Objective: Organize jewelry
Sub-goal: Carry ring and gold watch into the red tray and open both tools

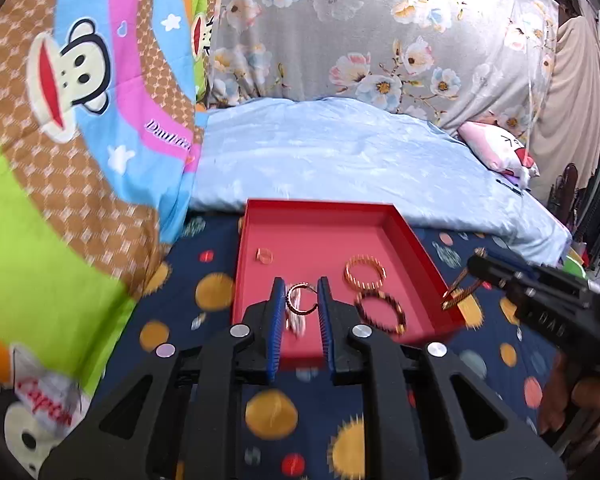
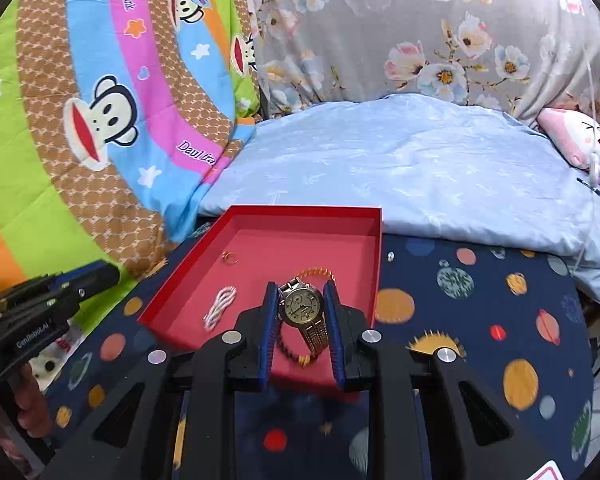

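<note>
Both grippers point down over the red tray (image 2: 374, 248): the left gripper (image 1: 299, 300) pinches a gold ring (image 1: 300, 298), the right gripper (image 2: 301, 304) pinches a gold watch (image 2: 302, 306) by its round pale face. Inside the tray lie a white twisted cord (image 2: 219, 306), a dark beaded bracelet (image 1: 380, 312), a gold bangle (image 1: 365, 273) and, farther back, a small ring (image 2: 229, 257).

left gripper (image 1: 300, 300) pinching a ring (image 1: 300, 298) | right gripper (image 1: 474, 264) dangling a watch (image 1: 458, 292) over the red tray's (image 1: 320, 210) corner | two bracelets (image 1: 365, 272) lying inside
</note>
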